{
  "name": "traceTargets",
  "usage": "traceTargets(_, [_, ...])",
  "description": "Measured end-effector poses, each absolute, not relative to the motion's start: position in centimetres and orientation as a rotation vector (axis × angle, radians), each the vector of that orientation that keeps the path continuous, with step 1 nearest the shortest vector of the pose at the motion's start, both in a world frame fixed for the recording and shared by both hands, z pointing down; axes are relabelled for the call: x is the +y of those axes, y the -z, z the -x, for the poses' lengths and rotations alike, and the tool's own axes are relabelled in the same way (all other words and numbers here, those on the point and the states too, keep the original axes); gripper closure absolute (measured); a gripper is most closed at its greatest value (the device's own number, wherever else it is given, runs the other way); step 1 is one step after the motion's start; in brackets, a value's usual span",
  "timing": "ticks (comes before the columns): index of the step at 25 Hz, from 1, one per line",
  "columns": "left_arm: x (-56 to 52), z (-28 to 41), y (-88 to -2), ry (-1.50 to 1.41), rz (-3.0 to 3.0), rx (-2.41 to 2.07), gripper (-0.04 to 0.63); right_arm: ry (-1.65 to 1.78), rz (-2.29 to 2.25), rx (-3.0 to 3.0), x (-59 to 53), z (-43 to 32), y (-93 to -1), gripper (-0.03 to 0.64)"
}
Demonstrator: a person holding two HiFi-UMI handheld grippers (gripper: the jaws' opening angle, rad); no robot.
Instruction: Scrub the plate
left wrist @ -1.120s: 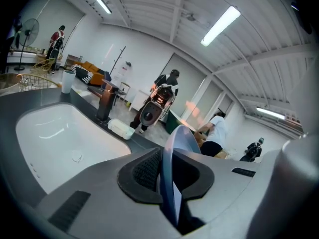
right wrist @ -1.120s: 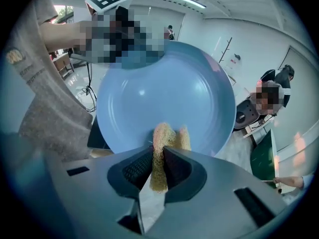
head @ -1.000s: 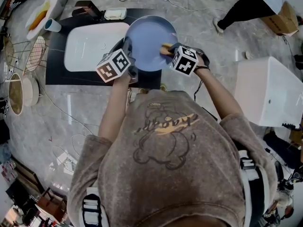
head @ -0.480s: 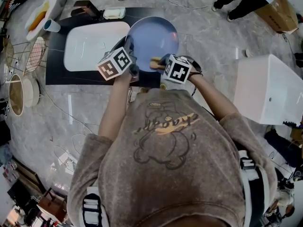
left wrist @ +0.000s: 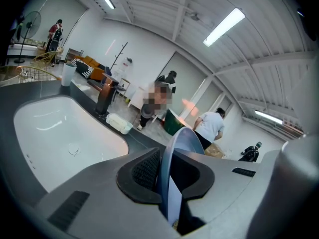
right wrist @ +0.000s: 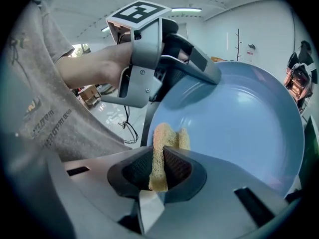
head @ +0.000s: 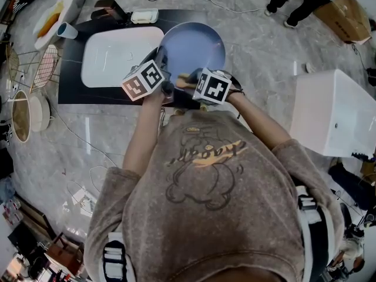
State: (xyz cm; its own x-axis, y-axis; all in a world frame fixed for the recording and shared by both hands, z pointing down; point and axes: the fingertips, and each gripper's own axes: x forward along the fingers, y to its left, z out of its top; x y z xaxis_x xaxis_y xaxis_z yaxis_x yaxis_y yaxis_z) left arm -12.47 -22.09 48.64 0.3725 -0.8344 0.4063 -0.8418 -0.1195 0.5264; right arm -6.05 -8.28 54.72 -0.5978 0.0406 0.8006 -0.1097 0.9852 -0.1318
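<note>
We hold the blue plate (head: 197, 46) on edge with the left hand-held gripper (left wrist: 167, 176). Its jaws are pressed onto the plate's rim from both sides, and the plate rises straight ahead of them, thin edge towards us. The right hand-held gripper (right wrist: 159, 171) is clamped on a yellow sponge (right wrist: 162, 143), which sticks out forward past the pads.

The sponge's front end meets the face of the plate low down, near the rim closest to us. We cannot tell how firmly it presses. Up and to the left of the sponge, just beside it, the left hand-held gripper grips the rim, so there is little free rim on that side of the right hand-held gripper. To the right and ahead of its jaws, the plate's face lies wide and bare out to the far rim.

Seen from the head, the two hand-held grippers sit close together, with a narrow gap between their marker cubes. To the left of the left hand-held gripper lies the white sink (left wrist: 55, 138), set into the dark tabletop (head: 70, 87). The sink's near corner is close to the plate's left edge. Beyond the sink, further ahead of that gripper, a small white dish (left wrist: 118, 123) and a pale cup (left wrist: 67, 73) stand on the tabletop, well apart from the plate. Past the plate's far and right rim there is only open marble floor (head: 258, 46).
</note>
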Motion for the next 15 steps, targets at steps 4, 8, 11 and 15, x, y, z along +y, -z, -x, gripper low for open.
traceTargets(4, [-21.7,11.7,-48.8,-0.017,-1.943,-1.416,0.548,-0.219,-0.051,-2.228,-8.6,7.1,-54.1,0.560])
traceTargets(8, [-21.4,11.1,-49.3,-0.035,-1.949,-1.396,0.548,-0.230,-0.054,-2.252,-9.1,7.6,-53.8,0.560])
traceTargets(11, [-21.1,10.8,-49.7,-0.058,-1.948,-1.385,0.548,-0.235,-0.070,-2.280,-9.6,7.9,-53.3,0.560])
traceTargets(15, [-21.2,10.4,-49.8,-0.039,-1.953,-1.350,0.548,-0.259,-0.129,-2.338,-11.1,8.2,-52.5,0.560])
